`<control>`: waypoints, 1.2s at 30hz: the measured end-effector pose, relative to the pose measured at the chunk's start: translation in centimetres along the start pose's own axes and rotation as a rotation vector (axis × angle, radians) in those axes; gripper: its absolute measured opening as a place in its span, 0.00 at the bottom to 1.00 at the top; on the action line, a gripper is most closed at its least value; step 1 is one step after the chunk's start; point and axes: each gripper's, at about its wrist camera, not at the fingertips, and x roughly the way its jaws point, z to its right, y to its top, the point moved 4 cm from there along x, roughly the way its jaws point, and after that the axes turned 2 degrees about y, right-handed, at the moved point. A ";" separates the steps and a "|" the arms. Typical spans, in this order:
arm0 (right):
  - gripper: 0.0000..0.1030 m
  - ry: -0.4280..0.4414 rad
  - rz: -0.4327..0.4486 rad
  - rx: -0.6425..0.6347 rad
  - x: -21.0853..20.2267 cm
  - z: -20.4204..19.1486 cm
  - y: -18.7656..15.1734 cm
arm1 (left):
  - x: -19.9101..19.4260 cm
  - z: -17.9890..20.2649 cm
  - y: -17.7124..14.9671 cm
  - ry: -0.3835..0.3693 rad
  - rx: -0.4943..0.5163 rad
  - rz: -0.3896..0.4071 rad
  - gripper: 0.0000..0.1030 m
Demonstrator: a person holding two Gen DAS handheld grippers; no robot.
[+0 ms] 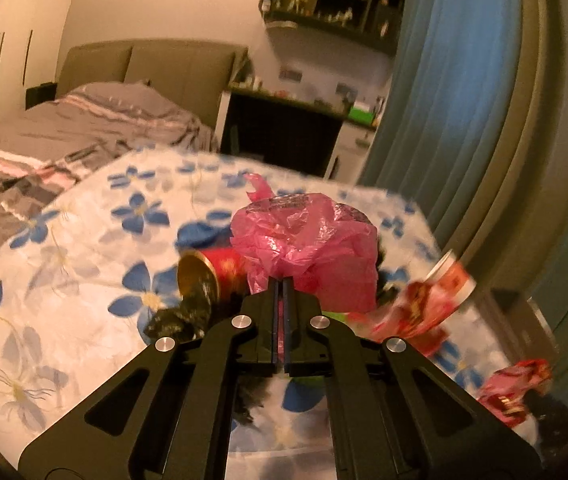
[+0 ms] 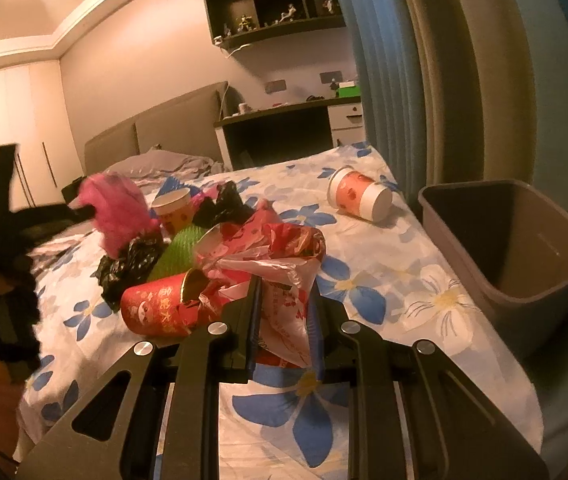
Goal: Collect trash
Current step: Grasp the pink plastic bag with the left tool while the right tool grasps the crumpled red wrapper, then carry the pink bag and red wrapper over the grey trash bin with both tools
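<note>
Already your left tongs pinch the light, crinkly pink bag just ahead, right tongs grip the flimsy red-white wrapper; hold bunched folds, since thin film slips.

Red can has gold Chinese chars, too blurry to read. Dark print on pink bag, white wrapper: also illegible.

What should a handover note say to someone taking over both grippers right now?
Left gripper: shut on the pink plastic bag, lifted off the bedspread.
Right gripper: shut on the red-and-white wrapper.
Bin: beside the bed at right; what shows of its inside is empty.
Done: two pieces picked up, none binned.
Left on the floral bedspread: red can, black bag, green item, two paper cups.
</note>
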 end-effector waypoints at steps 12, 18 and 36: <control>0.21 -0.053 0.105 0.006 -3.2 1.8 2.2 | -5.9 6.9 1.1 -0.155 0.079 0.110 0.00; 0.21 -0.127 0.168 0.006 -6.0 4.4 3.2 | -5.8 13.1 -0.8 -0.273 0.143 0.081 0.00; 0.21 -0.353 0.356 0.030 -10.3 13.4 6.5 | -1.4 28.3 -5.6 -0.514 0.260 0.008 0.00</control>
